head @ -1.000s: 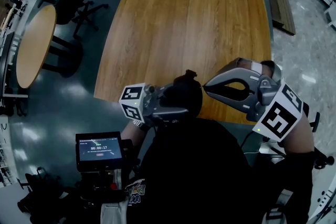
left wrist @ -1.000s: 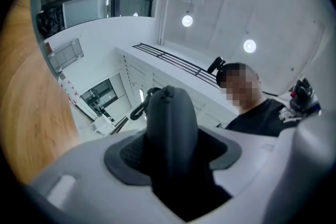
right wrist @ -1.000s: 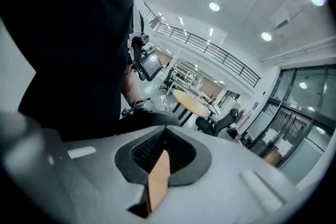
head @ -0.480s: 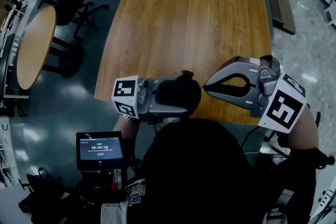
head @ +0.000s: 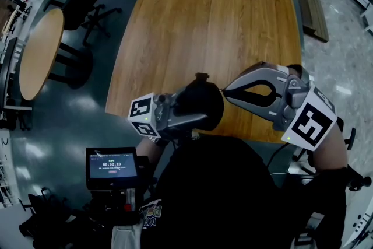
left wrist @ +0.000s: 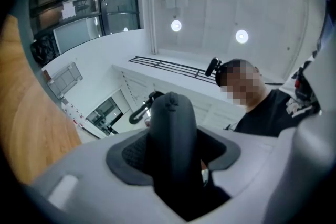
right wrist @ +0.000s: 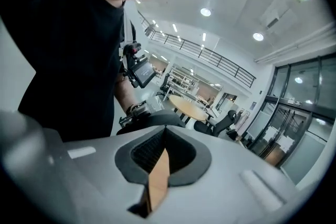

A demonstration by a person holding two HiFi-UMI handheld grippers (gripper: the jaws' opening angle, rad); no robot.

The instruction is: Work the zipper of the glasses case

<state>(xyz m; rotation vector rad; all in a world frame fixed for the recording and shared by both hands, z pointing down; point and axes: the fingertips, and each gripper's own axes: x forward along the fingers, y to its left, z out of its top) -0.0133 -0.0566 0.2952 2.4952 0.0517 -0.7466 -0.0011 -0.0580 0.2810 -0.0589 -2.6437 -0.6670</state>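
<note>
Since a second ago my left hand-held gripper (left wrist: 176, 140) has rolled a little and carried the glasses case (head: 200, 103) slightly toward 12 o'clock. Its jaws have just closed a touch further on the case, while my right hand-held gripper (head: 224, 90) has kept its place. The wooden desk (head: 204, 20) is the largest thing in the head view, running from the centre up to 12 o'clock, and both tools sit over its 6 o'clock edge. The person's black top (head: 221, 201) fills the picture at 6 o'clock. A round table (head: 38, 49) stands at 9 o'clock, well apart from the desk, with a dark office chair (head: 81, 3) at 10 o'clock. A small lit screen (head: 111, 166) shows at 7 o'clock. The left marker cube (head: 145, 116) lies at 8 o'clock of the case, and the right marker cube (head: 306, 125) at 4 o'clock. The left jaws stand wide and clamp the black case across its body, so it stands end-up between the pads. A small dark hook-shaped clip (left wrist: 137, 112) shows beside its top end. The right jaws are pressed together, leaving only a sliver through which the desk's wood shows. Their tips are right at the case's 2 o'clock edge, and I cannot tell whether a zipper pull is pinched there.
</note>
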